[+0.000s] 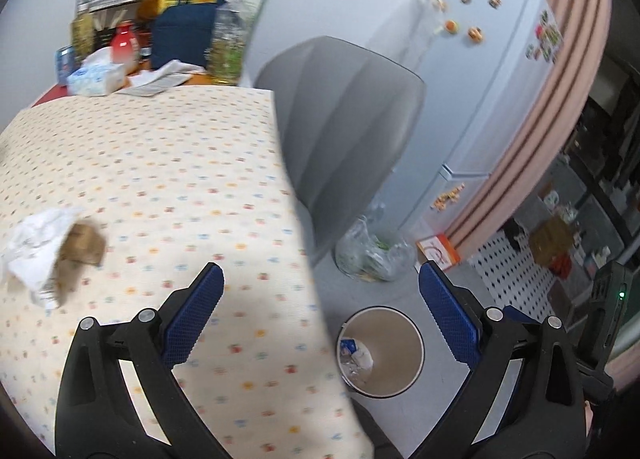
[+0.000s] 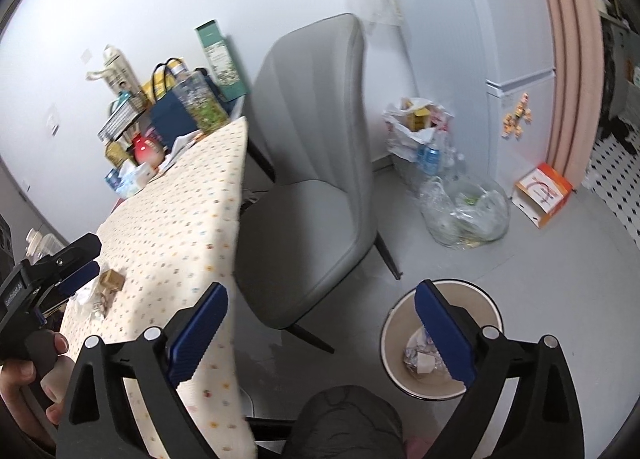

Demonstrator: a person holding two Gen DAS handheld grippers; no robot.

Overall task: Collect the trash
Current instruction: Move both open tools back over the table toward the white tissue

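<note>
Left wrist view: left gripper [image 1: 320, 279] spread wide and holding nothing, over the table [image 1: 168, 163] edge; trash [image 1: 52, 255], blurred, perhaps crumpled paper with a brown scrap, at left of frame on the cloth; bin [image 1: 400, 339] at lower centre on the floor. Right wrist view: right gripper [image 2: 322, 301] likewise apart, bare, above the bin at lower right; trash at lower left beside the left gripper.

one chair [image 2: 312, 179], one bin [image 2: 440, 343], two floor bags [image 2: 468, 211], one orange box [image 2: 544, 195], one fridge [image 1: 492, 71]
</note>
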